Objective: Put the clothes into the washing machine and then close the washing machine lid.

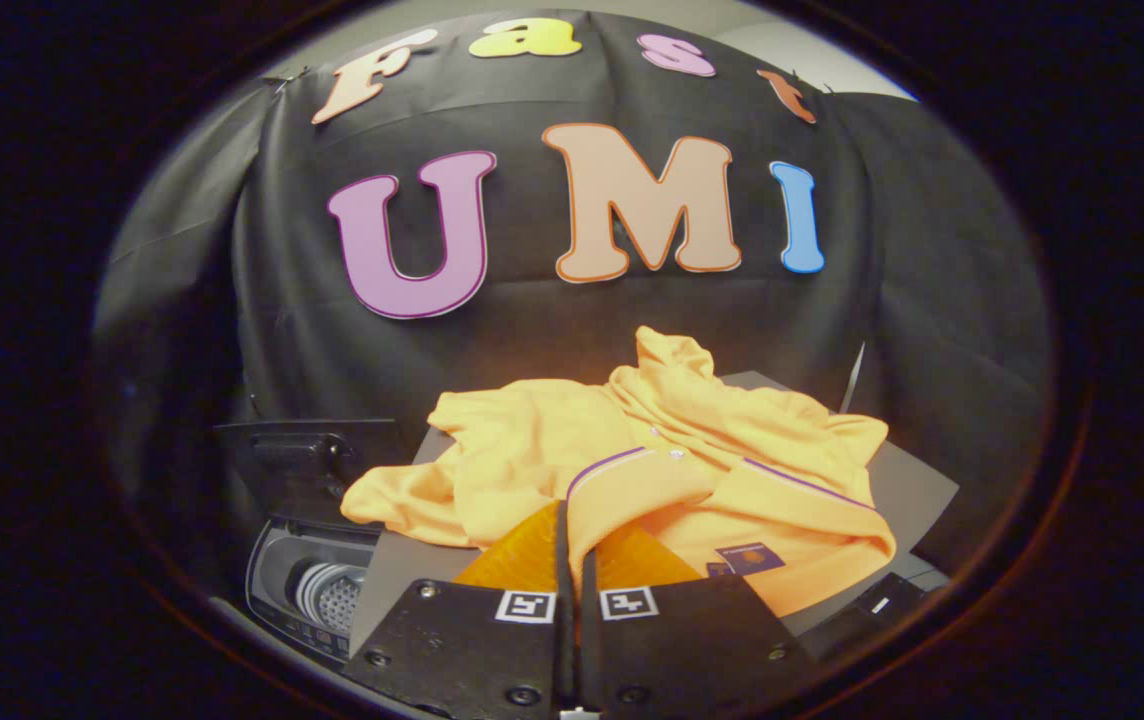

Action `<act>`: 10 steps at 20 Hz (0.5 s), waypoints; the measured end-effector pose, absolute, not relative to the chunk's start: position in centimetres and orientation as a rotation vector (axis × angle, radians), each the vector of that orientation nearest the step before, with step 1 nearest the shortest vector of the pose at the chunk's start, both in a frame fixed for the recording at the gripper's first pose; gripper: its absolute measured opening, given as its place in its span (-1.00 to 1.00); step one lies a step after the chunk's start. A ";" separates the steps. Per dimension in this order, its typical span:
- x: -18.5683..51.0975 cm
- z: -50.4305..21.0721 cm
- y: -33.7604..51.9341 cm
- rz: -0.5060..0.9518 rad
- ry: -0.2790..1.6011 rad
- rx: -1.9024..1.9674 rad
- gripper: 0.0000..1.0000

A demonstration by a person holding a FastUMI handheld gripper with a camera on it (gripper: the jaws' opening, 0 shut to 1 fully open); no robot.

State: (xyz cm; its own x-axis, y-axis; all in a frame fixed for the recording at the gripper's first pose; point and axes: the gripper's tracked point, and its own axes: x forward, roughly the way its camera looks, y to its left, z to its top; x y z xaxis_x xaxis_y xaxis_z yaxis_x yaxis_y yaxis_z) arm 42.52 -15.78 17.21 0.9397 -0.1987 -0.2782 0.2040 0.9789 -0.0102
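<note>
A crumpled orange polo shirt with a purple-trimmed collar lies on a grey board, just ahead of my fingers. My gripper is shut, its fingers pressed side by side with their tips at the shirt's near edge by the collar. I cannot tell whether any cloth is pinched between them. Left of the board and lower down stands the washing machine. Its dark lid is raised and the perforated drum shows inside.
The black cloth wall hangs close behind the board and the washer. A small black object sits by the board's near right corner. The shirt's left sleeve overhangs the board toward the washer opening.
</note>
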 end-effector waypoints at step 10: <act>43.2 25.1 -9.2 -0.118 0.174 -0.024 -0.96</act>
State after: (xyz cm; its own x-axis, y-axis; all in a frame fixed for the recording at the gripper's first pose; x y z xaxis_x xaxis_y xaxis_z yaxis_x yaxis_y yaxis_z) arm 43.18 -9.16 25.11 0.9780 -0.1192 -0.1713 0.1151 0.9928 -0.0341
